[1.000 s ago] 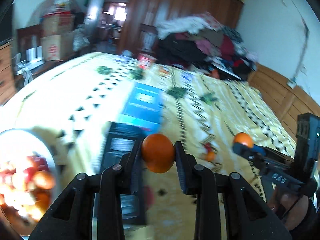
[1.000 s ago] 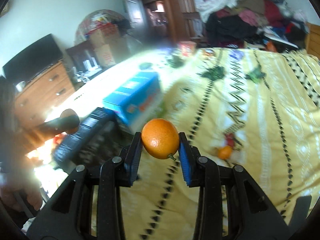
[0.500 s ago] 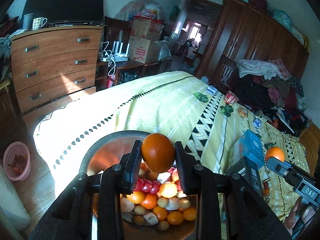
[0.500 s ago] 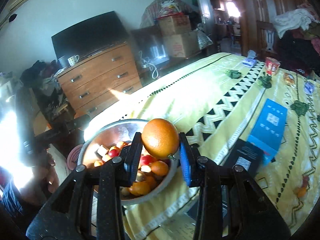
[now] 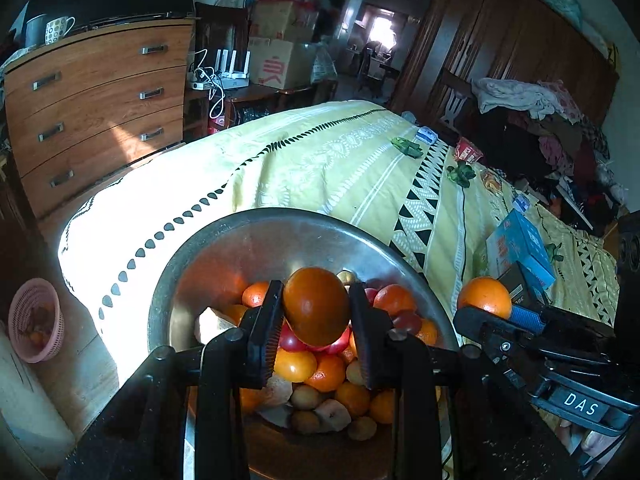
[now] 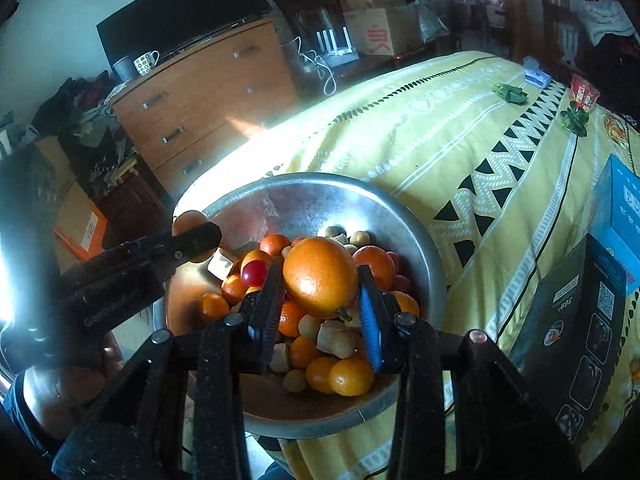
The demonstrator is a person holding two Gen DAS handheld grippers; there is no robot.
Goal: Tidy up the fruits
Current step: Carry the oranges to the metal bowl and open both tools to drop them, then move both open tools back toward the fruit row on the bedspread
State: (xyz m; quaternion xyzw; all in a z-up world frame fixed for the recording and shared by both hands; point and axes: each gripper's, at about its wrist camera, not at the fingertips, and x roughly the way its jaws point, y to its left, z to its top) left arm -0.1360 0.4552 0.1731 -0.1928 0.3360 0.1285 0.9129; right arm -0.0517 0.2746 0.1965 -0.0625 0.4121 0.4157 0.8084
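My left gripper (image 5: 316,310) is shut on a dark orange (image 5: 316,304) and hovers over a metal bowl (image 5: 224,252) that holds several oranges, cherry tomatoes and pale fruit pieces. My right gripper (image 6: 322,286) is shut on a brighter orange (image 6: 320,276) above the same bowl (image 6: 320,196), on its right side. The right gripper with its orange (image 5: 485,296) shows at the right of the left wrist view. At the left of the right wrist view the left gripper's finger (image 6: 192,240) covers most of its orange.
The bowl sits at the corner of a bed with a yellow patterned cover (image 5: 320,168). A black box (image 6: 576,320) and a blue box (image 6: 618,216) lie to the bowl's right. A wooden dresser (image 5: 100,112) and a pink basket (image 5: 36,324) on the floor stand left.
Both grippers swung left from the middle of the bed to above the bowl, each still holding its orange, and have come lower and closer over the fruit.
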